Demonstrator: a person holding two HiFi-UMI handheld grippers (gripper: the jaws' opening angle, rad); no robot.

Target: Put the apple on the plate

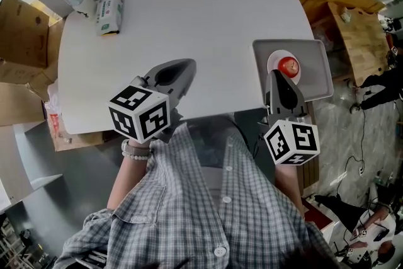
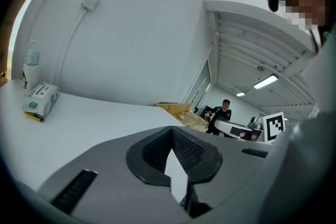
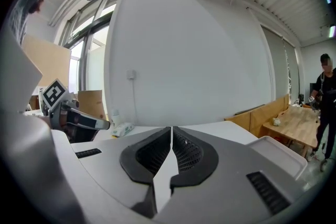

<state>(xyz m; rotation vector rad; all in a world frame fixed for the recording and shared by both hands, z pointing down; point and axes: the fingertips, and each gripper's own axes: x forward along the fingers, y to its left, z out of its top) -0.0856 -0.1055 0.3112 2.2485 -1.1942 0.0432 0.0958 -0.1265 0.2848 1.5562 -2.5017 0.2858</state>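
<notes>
A red apple (image 1: 289, 65) sits on a small white plate (image 1: 275, 58), which lies in a grey tray (image 1: 318, 69) at the table's right edge. My right gripper (image 1: 274, 74) hovers at the tray's near side, its tip just left of the apple, jaws shut and empty. In the right gripper view (image 3: 171, 129) the tips meet and the apple is hidden below the body. My left gripper (image 1: 189, 63) is over the bare white table (image 1: 208, 16), shut on nothing; its own view (image 2: 172, 131) shows the jaws together.
A tissue pack (image 1: 109, 11) and a pale bottle (image 1: 79, 0) stand at the table's far left corner. Cardboard boxes (image 1: 19, 41) flank the left side, a wooden desk (image 1: 352, 28) the right. A person (image 2: 223, 112) stands far off in the room.
</notes>
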